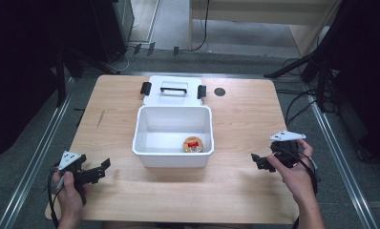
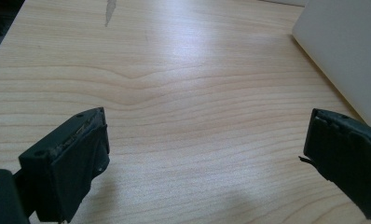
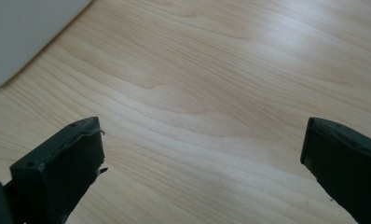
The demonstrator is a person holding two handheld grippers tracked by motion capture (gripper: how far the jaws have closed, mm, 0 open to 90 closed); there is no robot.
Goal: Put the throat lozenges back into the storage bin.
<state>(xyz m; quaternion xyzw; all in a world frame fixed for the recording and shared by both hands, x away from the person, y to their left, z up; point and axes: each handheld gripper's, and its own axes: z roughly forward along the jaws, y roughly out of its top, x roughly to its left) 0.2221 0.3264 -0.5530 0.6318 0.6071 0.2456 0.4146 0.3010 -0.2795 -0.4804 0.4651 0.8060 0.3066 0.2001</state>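
White bin is sitting open at the middle of the wooden table, holding 1 small round tan object with a red piece on it near its front right corner. Its lid is lying flat just behind it. The left gripper is hovering near the table's front left, jaws spread wide and holding nothing; the right gripper is doing likewise at the right.

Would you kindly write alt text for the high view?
An open white bin holding a small round item sits mid-table, its lid lying behind it. A person's left gripper and right gripper, both empty, flank it.
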